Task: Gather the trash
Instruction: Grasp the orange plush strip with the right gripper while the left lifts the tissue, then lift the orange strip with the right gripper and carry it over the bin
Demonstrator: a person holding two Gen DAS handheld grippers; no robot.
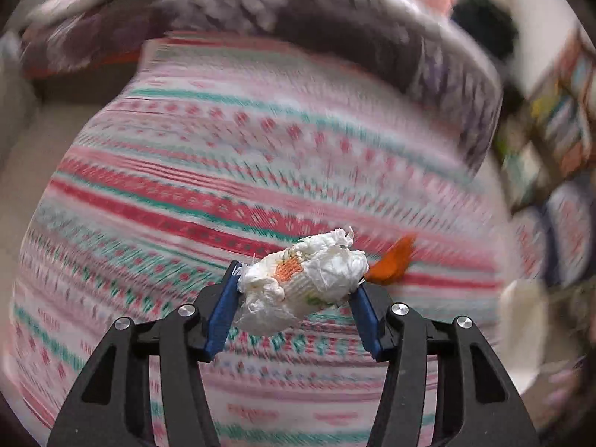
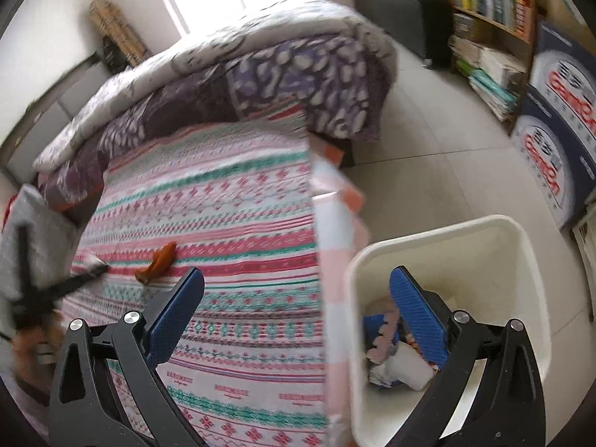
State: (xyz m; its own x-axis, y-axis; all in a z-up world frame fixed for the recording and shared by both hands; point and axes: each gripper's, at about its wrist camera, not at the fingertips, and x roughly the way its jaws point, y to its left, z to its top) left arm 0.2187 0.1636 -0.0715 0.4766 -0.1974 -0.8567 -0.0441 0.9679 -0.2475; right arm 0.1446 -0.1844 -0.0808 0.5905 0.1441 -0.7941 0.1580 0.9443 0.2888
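Note:
My left gripper point(image 1: 298, 283) is shut on a crumpled white tissue wad point(image 1: 305, 283) with orange marks, held just above the striped bedsheet point(image 1: 223, 156). An orange scrap point(image 1: 391, 264) lies on the sheet just right of it; it also shows in the right wrist view point(image 2: 158, 260). My right gripper point(image 2: 298, 298) is open and empty, above the bed's right edge. Its right finger point(image 2: 417, 313) hangs over a white trash bin point(image 2: 529, 260) on the floor beside the bed, which holds tissue and wrappers point(image 2: 398, 365). The left gripper shows blurred at the right wrist view's left edge point(image 2: 56, 290).
A folded purple and grey quilt point(image 2: 260, 70) lies across the far end of the bed. A bookshelf point(image 2: 491, 18) and stacked blue and white cartons point(image 2: 558, 119) stand along the right wall. Tiled floor point(image 2: 428, 156) lies between bed and shelf.

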